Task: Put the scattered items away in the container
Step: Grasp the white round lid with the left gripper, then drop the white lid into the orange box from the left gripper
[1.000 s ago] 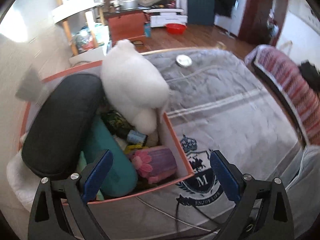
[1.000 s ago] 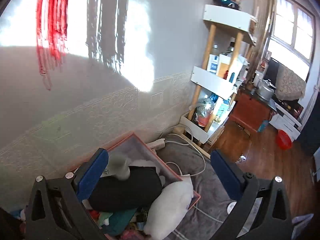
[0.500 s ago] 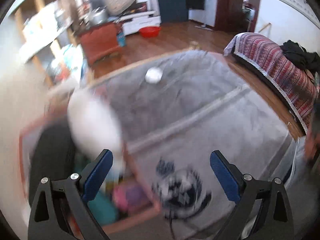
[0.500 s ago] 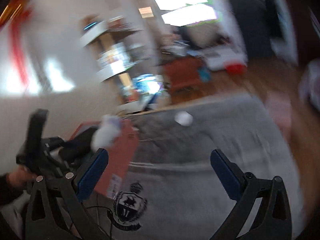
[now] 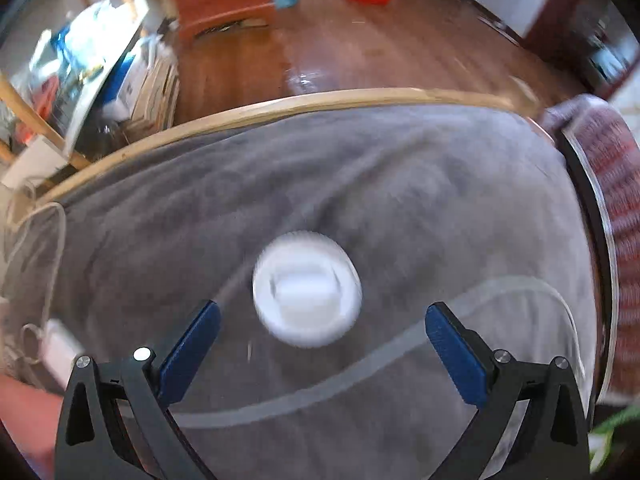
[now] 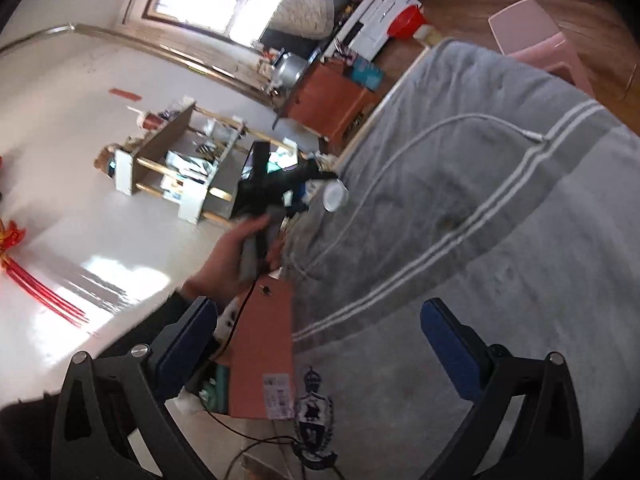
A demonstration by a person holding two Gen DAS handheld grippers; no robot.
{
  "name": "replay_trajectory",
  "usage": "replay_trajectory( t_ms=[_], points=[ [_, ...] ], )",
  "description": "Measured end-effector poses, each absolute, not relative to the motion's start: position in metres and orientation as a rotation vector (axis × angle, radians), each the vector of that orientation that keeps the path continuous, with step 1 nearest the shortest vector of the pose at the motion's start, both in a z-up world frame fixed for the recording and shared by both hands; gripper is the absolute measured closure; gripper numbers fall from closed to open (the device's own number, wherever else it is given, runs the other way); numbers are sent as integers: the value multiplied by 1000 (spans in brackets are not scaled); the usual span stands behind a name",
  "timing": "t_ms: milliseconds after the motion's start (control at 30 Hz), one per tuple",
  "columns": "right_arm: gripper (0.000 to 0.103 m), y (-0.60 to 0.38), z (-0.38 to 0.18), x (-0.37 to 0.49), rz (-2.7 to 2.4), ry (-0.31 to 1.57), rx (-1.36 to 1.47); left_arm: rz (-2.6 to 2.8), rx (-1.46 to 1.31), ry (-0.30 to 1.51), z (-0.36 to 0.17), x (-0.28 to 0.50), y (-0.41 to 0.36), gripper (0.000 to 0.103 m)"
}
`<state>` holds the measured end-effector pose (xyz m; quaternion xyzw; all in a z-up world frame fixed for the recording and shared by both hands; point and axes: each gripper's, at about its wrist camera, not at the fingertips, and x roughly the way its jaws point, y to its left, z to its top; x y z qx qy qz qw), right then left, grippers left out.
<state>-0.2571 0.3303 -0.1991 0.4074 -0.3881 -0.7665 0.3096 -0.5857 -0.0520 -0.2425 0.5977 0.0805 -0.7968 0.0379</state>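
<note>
Left wrist view: the left gripper points steeply down at a grey blanket, jaws spread to their widest, nothing between the pads. A round white lid, blurred, lies on the blanket just ahead of the fingertips and between their lines, untouched. A white cable curves across the blanket to the right.

Right wrist view: the right gripper is released, jaws wide and empty, the frame rolled sideways. The orange container stands on the blanket just beyond the left-hand finger, with items inside partly visible. Further off, a person's hand holds the other gripper above the same white lid, well apart from the container.
</note>
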Motion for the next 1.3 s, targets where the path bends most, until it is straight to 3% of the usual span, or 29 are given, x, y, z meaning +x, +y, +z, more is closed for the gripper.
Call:
replay_trajectory(
  t_ms=[33, 67, 200, 267, 467, 667, 767, 800, 833, 1000, 1100, 1300],
  points=[
    [1, 326, -203, -261, -2012, -1014, 1097, -2432, 1836, 290, -251, -591, -56, 18],
    [1, 325, -209, -261, -2001, -1006, 1109, -2420, 1833, 305, -257, -593, -58, 42],
    [1, 315, -221, -264, -1979, -956, 1171, -2445, 1868, 277, -250, -582, -51, 42],
    [1, 317, -220, -264, -1986, -954, 1159, -2484, 1850, 258, -220, -561, -48, 42],
    [1, 332, -216, -257, -1997, -1015, 1131, -2676, 1720, 203, -71, -427, -66, 42],
    [1, 321, -195, -240, -2053, -938, 1145, -2673, 1354, 127, 64, -268, -175, 42],
    [1, 308, -180, -218, -2078, -888, 1138, -2633, 1285, 119, 81, -230, -228, 34],
    [1, 302, -175, -209, -2078, -874, 1137, -2609, 1276, 115, 81, -224, -239, 20],
    [1, 295, -169, -198, -2082, -851, 1138, -2572, 1255, 116, 80, -216, -250, 13],
    [1, 259, -148, -142, -2127, -620, 1129, -2560, 1151, 233, 85, -161, -261, 12],
    [1, 240, -131, -118, -2210, -413, 1077, -2590, 1039, 166, 95, -127, -223, 0],
    [0, 233, -78, -57, -2356, -215, 850, -2661, 849, 101, 112, -51, -127, 0]
  ],
)
